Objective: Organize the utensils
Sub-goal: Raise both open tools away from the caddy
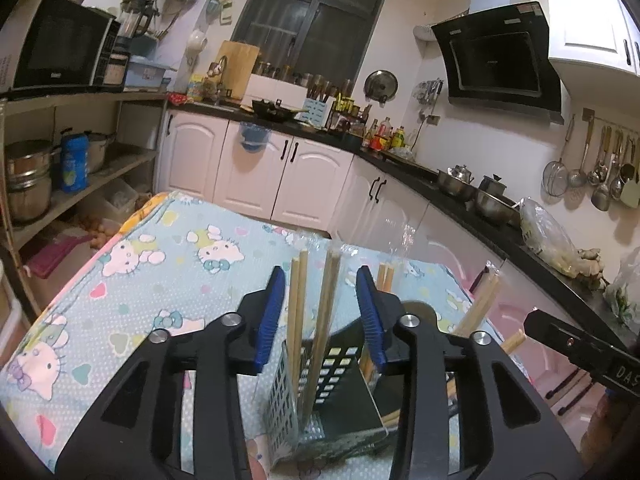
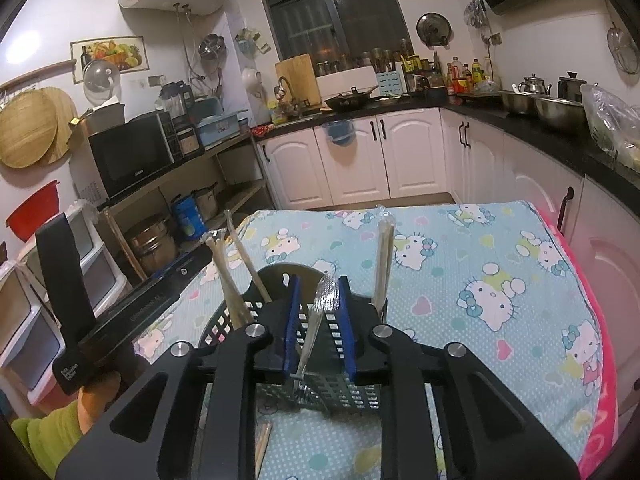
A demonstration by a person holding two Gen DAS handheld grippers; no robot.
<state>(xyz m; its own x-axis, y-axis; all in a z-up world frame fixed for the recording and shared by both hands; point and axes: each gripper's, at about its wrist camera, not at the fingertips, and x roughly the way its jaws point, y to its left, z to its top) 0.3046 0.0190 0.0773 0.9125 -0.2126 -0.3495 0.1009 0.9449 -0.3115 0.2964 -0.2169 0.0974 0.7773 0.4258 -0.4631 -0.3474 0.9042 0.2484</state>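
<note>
two grippers over the black utensil caddy

a black perforated utensil caddy point(image 2: 320, 344) stands on a table covered with a pale blue cartoon-cat cloth point(image 2: 460, 264). everything below is placed relative to that caddy.

the left gripper point(image 1: 322, 312) sits just above the caddy's near compartment with its blue pads parted. two plastic-wrapped pairs of wooden chopsticks point(image 1: 320, 320) stand upright in the caddy between the pads, and neither pad presses on them.

the right gripper point(image 2: 318, 328) hangs over the caddy's middle, its pads also slightly apart. one plastic-wrapped utensil point(image 2: 316, 332) leans in the gap, its lower end down in the caddy; it lies close along the right pad, but no squeeze is visible.

in the right wrist view, three more chopstick bundles rise out of the caddy: two lean toward its left side point(image 2: 232, 276), and one stands upright at its right edge point(image 2: 384, 264). more loose sticks lie on the cloth in front of the caddy point(image 2: 262, 444); their number cannot be told.

left of the caddy, a hand point(image 2: 100, 392) with a green sleeve holds the other gripper's handle.
</note>
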